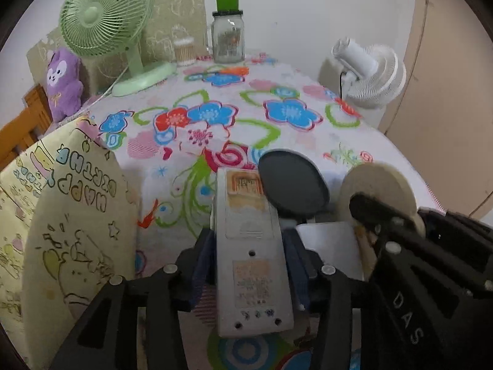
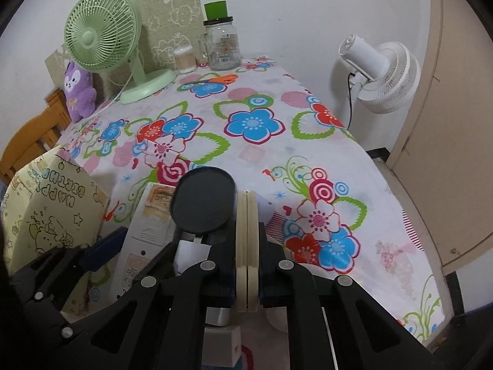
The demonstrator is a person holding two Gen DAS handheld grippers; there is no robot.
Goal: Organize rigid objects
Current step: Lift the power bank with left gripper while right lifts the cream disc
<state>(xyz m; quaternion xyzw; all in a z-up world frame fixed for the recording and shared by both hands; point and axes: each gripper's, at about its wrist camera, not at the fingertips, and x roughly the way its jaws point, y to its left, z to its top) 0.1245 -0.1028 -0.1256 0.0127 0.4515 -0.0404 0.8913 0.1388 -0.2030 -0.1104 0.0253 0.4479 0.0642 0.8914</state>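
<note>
My left gripper (image 1: 248,240) is shut on a long grey plastic device (image 1: 246,246), its blue pads pressing on both long sides. The device (image 2: 144,231) also appears at the lower left of the right wrist view, with a blue left fingertip (image 2: 104,246) beside it. My right gripper (image 2: 246,231) is shut on a cream round disc (image 2: 246,246), seen edge-on as two thin layers. In the left wrist view that disc (image 1: 379,185) faces me, with the right gripper's black finger (image 1: 369,212) across it. A dark grey oval disc (image 1: 292,185) (image 2: 203,203) stands between the two held things.
A yellow birthday gift bag (image 1: 77,215) (image 2: 52,215) stands close on the left. On the flowered tablecloth (image 2: 262,154), at the back, are a green fan (image 2: 101,30), a glass jar (image 2: 222,46), a swab tub (image 2: 185,58), orange scissors (image 2: 215,80) and a purple plush (image 2: 78,92). A white fan (image 2: 379,74) stands beyond the right edge.
</note>
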